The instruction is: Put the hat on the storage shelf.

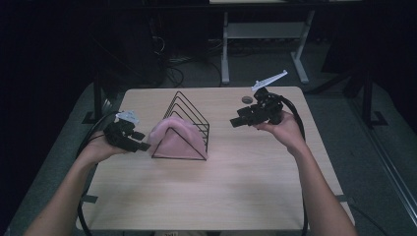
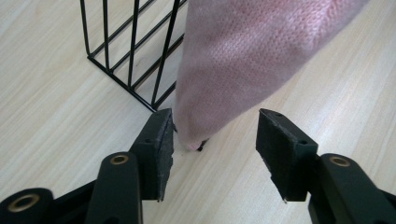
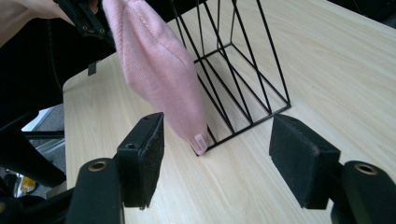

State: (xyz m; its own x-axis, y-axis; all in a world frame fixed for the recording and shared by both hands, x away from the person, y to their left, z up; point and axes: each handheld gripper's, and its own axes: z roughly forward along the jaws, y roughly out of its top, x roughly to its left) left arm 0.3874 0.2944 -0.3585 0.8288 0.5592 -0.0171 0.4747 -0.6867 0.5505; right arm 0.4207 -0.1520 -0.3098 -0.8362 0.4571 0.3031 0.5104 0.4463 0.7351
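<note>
A pink knit hat [image 1: 178, 138] hangs over the front of a black wire rack [image 1: 193, 114] at the middle of the wooden table [image 1: 221, 187]. My left gripper [image 1: 143, 141] is at the hat's left edge, low by the tabletop. In the left gripper view it [image 2: 215, 137] is open, its jaws standing either side of the hat's lower corner [image 2: 243, 60], beside the rack's base [image 2: 126, 60]. My right gripper [image 1: 236, 118] hovers to the right of the rack. It [image 3: 217, 149] is open and empty, pointing at the hat [image 3: 159, 79] and rack [image 3: 243, 70].
A small dark round object [image 1: 247, 100] lies near the table's far edge, behind the right gripper. Beyond the table stands a white desk frame [image 1: 265, 34] with cables on the floor. The left hand's gripper [image 3: 81, 18] sits at the top left of the right gripper view.
</note>
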